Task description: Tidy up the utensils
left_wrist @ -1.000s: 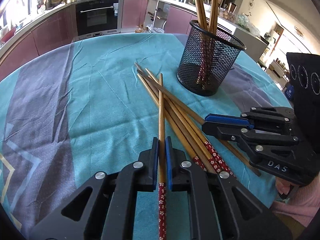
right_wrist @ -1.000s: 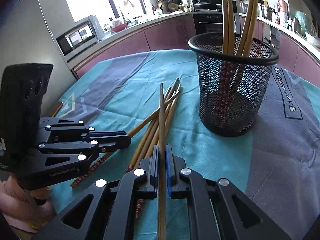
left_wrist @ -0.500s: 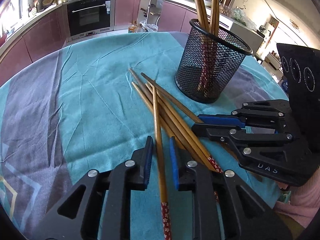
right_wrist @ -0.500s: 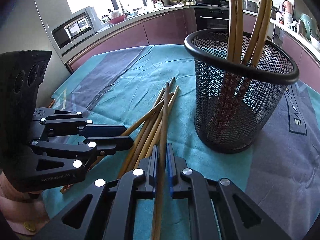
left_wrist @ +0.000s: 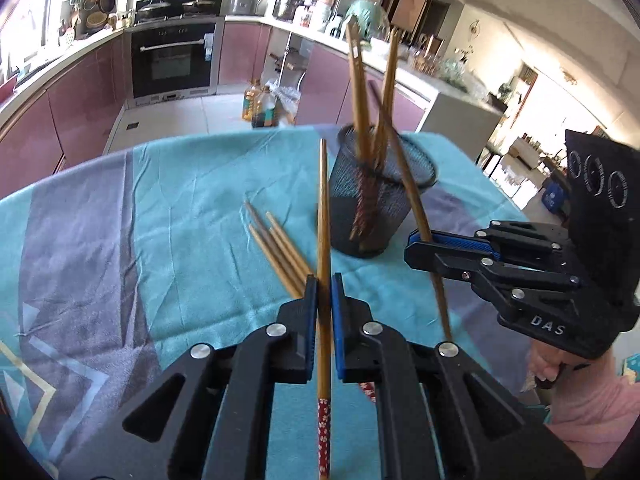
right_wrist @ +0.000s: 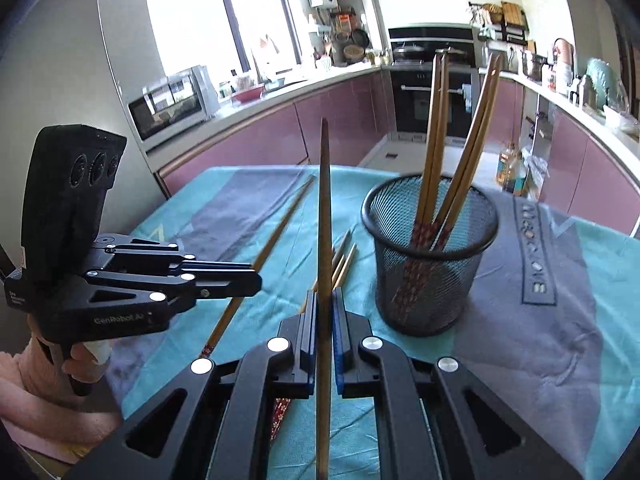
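- We work over a table [left_wrist: 168, 216] covered with a teal and grey cloth, and compared with a second ago both of our tools now ride higher above it.
- The black mesh cup [right_wrist: 430, 256] stands toward the far right part of the table, with four chopsticks already upright inside, their patterned ends down.
- Our left gripper [left_wrist: 324, 312] is clamped on one chopstick [left_wrist: 323, 216]; half a second back its jaws stood slightly apart around that stick as it lay on the pile, and now they pinch it, the stick clear of the cloth and pointing at the cup.
- Our right gripper [right_wrist: 325, 320] is likewise closed tight on a second chopstick [right_wrist: 325, 208], also lifted off the cloth.
- The loose pile [left_wrist: 280, 252] near the table's middle has thinned to a few sticks.
- We judge that both picks have succeeded, so the next move is carrying each stick over the rim and dropping it in; several sticks remain to collect.
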`<move>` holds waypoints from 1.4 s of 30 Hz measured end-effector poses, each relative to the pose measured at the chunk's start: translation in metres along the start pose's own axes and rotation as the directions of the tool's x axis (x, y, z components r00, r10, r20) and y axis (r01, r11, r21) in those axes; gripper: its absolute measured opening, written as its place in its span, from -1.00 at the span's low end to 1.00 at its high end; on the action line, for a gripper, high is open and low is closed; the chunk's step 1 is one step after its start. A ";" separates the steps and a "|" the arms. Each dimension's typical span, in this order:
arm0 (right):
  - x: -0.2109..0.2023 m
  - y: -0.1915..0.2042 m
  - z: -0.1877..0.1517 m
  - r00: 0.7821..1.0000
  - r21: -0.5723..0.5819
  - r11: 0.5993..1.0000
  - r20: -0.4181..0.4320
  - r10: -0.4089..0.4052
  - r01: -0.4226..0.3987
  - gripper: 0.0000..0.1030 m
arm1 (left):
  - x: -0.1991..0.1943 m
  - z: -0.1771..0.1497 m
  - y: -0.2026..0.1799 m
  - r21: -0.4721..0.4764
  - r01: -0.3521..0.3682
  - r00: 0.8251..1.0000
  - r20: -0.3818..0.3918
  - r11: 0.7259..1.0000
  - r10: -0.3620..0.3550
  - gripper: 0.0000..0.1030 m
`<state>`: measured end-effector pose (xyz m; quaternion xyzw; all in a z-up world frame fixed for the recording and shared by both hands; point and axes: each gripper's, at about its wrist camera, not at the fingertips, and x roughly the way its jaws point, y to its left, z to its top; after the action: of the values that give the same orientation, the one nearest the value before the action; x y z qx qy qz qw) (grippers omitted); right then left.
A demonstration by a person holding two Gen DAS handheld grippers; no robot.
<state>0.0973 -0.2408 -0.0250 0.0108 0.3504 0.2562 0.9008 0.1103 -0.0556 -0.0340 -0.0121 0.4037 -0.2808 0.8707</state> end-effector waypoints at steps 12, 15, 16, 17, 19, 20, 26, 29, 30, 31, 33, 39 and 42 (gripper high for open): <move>-0.043 -0.013 0.022 0.989 0.024 0.999 0.148 -0.027 0.023 -0.88 | -0.056 0.027 -0.019 0.041 0.075 0.986 0.146 0.996 -0.080 -0.85; -0.049 -0.017 0.029 0.985 0.026 0.999 0.171 -0.031 0.027 -0.88 | -0.062 0.035 -0.022 0.048 0.066 0.982 0.174 0.997 -0.073 -0.85; -0.051 -0.018 0.031 0.983 0.025 0.999 0.179 -0.037 0.033 -0.88 | -0.063 0.038 -0.023 0.051 0.066 0.980 0.185 0.997 -0.074 -0.85; -0.052 -0.019 0.034 0.982 0.025 0.999 0.185 -0.040 0.037 -0.88 | -0.065 0.042 -0.025 0.053 0.066 0.977 0.198 0.996 -0.075 -0.85; -0.056 -0.021 0.040 0.980 0.028 0.999 0.193 -0.038 0.033 -0.88 | -0.069 0.050 -0.026 0.054 0.070 0.972 0.220 0.996 -0.081 -0.85; -0.058 -0.022 0.043 0.979 0.026 0.999 0.200 -0.041 0.036 -0.88 | -0.070 0.055 -0.027 0.054 0.074 0.970 0.229 0.996 -0.084 -0.85; -0.073 -0.028 0.063 0.966 0.023 0.998 0.253 -0.061 0.057 -0.88 | -0.079 0.084 -0.034 0.061 0.073 0.954 0.288 0.995 -0.087 -0.85; -0.080 -0.030 0.072 0.958 0.026 0.998 0.278 -0.064 0.059 -0.88 | -0.083 0.097 -0.040 0.069 0.073 0.945 0.315 0.995 -0.091 -0.85; -0.082 -0.030 0.075 0.956 0.027 0.998 0.286 -0.067 0.061 -0.88 | -0.084 0.100 -0.042 0.072 0.074 0.942 0.322 0.995 -0.093 -0.85; -0.083 -0.031 0.077 0.953 0.027 0.997 0.293 -0.074 0.069 -0.88 | -0.085 0.105 -0.043 0.074 0.077 0.939 0.329 0.994 -0.097 -0.85; -0.085 -0.033 0.081 0.949 0.029 0.997 0.304 -0.083 0.078 -0.88 | -0.086 0.111 -0.045 0.074 0.079 0.935 0.341 0.994 -0.100 -0.85; -0.077 -0.039 0.087 0.946 0.040 0.995 0.307 -0.104 0.096 -0.89 | -0.074 0.121 -0.049 0.083 0.046 0.937 0.342 0.995 -0.072 -0.85; -0.066 -0.041 0.087 0.954 0.040 0.994 0.280 -0.110 0.103 -0.88 | -0.061 0.120 -0.054 0.101 0.028 0.952 0.301 0.994 -0.057 -0.85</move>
<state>0.1297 -0.2933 0.0738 0.0398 0.2216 0.1987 0.9538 0.1380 -0.0950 0.1026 -0.0219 0.2509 -0.3134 0.9156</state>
